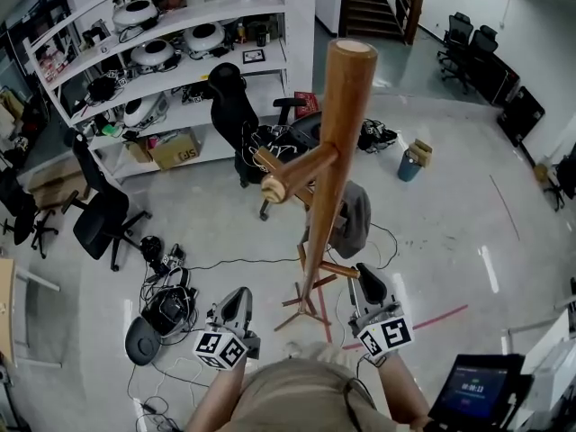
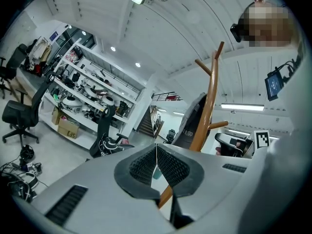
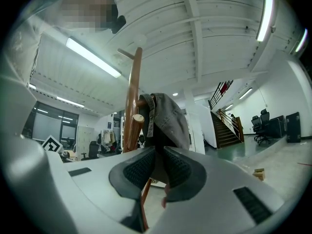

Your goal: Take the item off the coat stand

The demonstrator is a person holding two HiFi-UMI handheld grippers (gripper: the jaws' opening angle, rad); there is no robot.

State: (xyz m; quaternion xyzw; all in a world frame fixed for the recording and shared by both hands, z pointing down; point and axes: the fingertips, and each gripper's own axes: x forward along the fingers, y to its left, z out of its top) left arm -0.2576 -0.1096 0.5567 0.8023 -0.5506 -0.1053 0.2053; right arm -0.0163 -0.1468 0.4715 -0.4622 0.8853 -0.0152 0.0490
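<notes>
A tall wooden coat stand (image 1: pixel 335 142) rises from the floor just ahead of me, with short pegs sticking out. A grey garment (image 1: pixel 354 219) hangs from a peg on its far right side. My left gripper (image 1: pixel 241 293) is held low, left of the stand's foot, its jaws shut with nothing between them. In the left gripper view (image 2: pixel 156 160) the stand (image 2: pixel 210 101) and the garment (image 2: pixel 193 126) lie ahead to the right. My right gripper (image 1: pixel 367 274) is shut just right of the foot. In the right gripper view (image 3: pixel 159 165) the garment (image 3: pixel 168 116) hangs straight ahead beyond the jaws.
Black office chairs (image 1: pixel 101 219) and a tangle of cables (image 1: pixel 166 304) lie on the floor to the left. White shelving (image 1: pixel 171 52) full of gear stands behind. A tablet screen (image 1: pixel 472 390) sits at lower right. A staircase (image 1: pixel 369 3) is at the back.
</notes>
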